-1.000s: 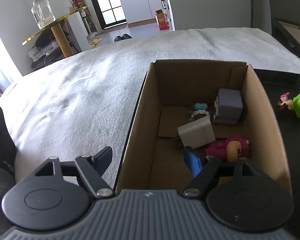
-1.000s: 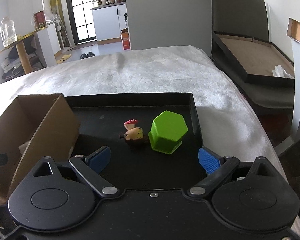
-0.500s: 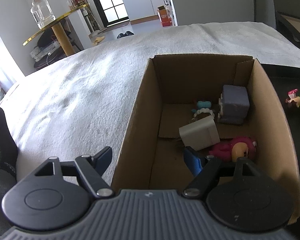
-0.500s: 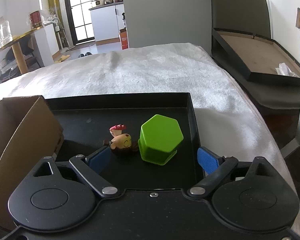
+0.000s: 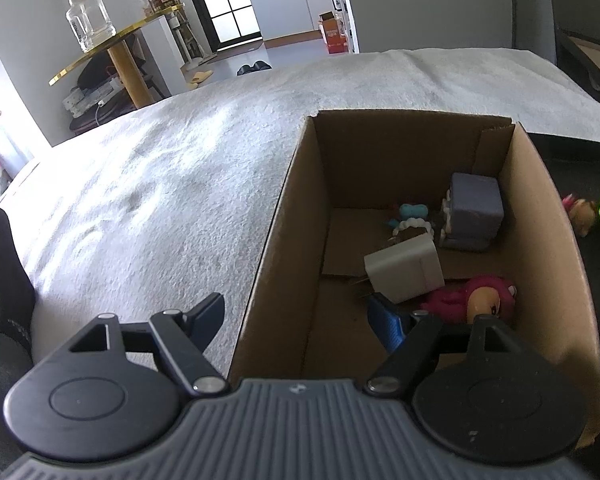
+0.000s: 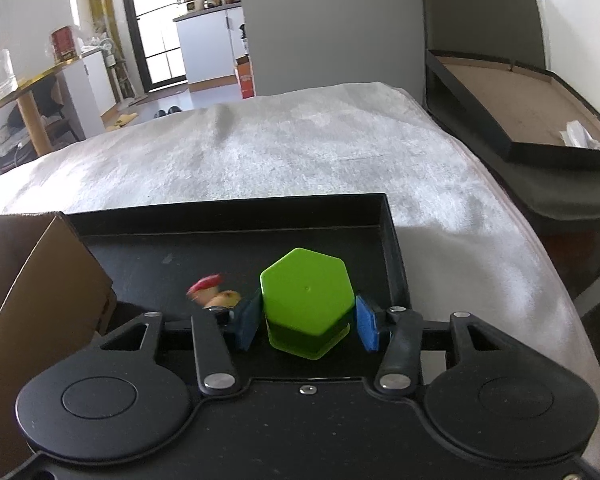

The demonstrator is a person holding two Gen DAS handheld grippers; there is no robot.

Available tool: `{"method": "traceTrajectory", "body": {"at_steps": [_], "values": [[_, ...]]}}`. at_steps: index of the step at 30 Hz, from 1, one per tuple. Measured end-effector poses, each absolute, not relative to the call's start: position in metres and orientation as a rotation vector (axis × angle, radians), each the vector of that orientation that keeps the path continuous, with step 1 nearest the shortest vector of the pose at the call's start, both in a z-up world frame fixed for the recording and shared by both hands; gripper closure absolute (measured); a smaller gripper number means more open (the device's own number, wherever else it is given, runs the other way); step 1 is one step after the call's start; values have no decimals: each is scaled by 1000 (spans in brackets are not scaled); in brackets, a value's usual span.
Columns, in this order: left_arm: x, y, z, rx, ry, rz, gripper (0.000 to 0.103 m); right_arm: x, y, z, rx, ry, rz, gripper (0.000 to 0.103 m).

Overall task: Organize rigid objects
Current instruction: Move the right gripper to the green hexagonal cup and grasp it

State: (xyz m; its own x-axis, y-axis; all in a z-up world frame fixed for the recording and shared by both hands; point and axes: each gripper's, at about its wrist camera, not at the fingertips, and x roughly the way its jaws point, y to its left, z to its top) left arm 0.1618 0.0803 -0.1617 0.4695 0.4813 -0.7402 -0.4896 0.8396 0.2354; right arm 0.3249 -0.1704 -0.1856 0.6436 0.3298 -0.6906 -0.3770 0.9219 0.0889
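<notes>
Right wrist view: the right hand-held gripper is bracketing a green hexagonal block in the black tray — contact unclear; the left hand-held gripper is hanging spread wide over the cardboard box.

Both wrist views share the cardboard box.

Cardboard box on blanket, left of and touching tray; in box: cube at far right, block before it, doll nearest; in tray: hexagonal cup, small figure just left of it.
</notes>
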Motion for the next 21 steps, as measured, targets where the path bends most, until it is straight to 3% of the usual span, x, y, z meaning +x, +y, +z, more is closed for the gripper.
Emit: {"method": "traceTrajectory", "body": {"at_steps": [21], "values": [[149, 80, -155, -37, 890, 575, 26, 277, -176, -179, -69, 857, 346, 54]]}}
